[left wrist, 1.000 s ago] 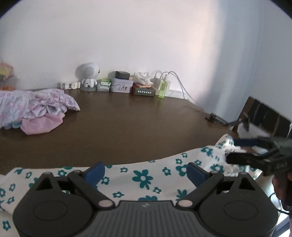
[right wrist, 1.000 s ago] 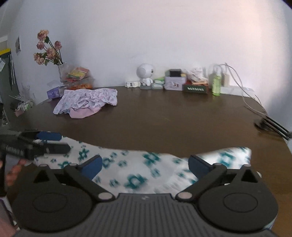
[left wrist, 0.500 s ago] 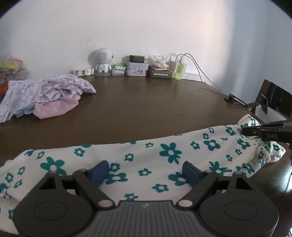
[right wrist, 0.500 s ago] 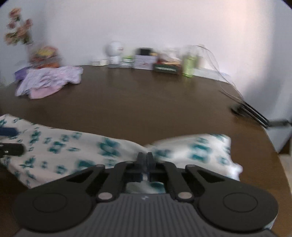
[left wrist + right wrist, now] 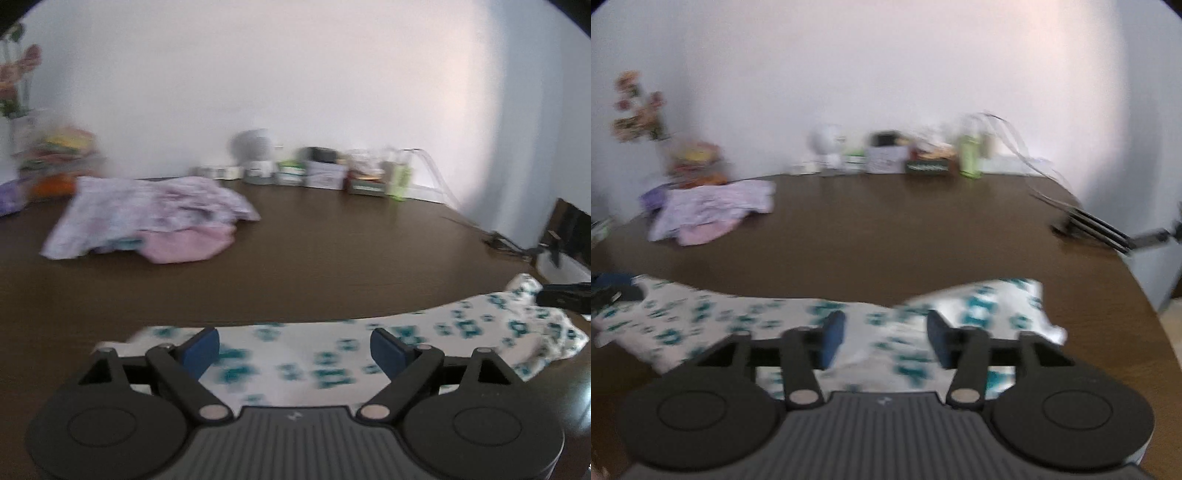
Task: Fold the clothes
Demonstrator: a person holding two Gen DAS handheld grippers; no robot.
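Floral garment (image 5: 332,354) lies in a long strip along near edge of brown surface (image 5: 314,266), not yet folded small

L gripper (image 5: 293,349) jaws released, wide over cloth; R gripper (image 5: 884,332) jaws opening, cloth between, no grip

Pink/lilac pile (image 5: 155,225) far left, w/ folding left to do

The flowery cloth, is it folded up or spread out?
Spread out: the flowery cloth lies in a long strip across the table.

bare table (image 5: 314,258) centre, clothes pile (image 5: 147,221) left
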